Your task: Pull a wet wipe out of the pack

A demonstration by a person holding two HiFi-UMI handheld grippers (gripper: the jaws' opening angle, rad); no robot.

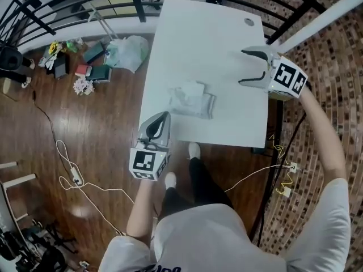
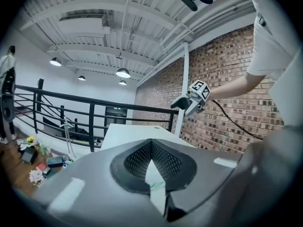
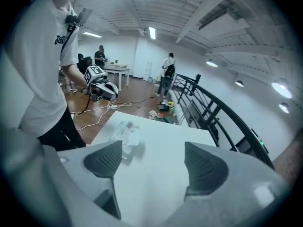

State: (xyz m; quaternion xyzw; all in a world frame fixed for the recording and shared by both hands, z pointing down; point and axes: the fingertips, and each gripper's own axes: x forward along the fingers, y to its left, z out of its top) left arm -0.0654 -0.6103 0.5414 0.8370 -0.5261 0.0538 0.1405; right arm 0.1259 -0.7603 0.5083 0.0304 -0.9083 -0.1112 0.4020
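The wet wipe pack [image 1: 191, 100], pale and crinkled with a bit of white standing up from its top, lies on the white table [image 1: 210, 38] toward the near edge. My left gripper [image 1: 164, 115] is shut and empty, hovering at the table's near edge just short of the pack. In the left gripper view its pads [image 2: 163, 162] meet at the tips. My right gripper [image 1: 241, 67] is open and empty above the table's right side, apart from the pack. The right gripper view has the pack [image 3: 124, 132] beyond the left jaw, and the left gripper [image 3: 106, 91] behind it.
A black railing [image 1: 85, 4] runs along the table's far side, with bags and small clutter [image 1: 99, 58] on the wooden floor to the left. Cables [image 1: 74, 174] trail over the floor. A brick wall [image 2: 227, 79] and a white post [image 1: 317, 21] stand to the right. People stand far off [image 3: 168, 74].
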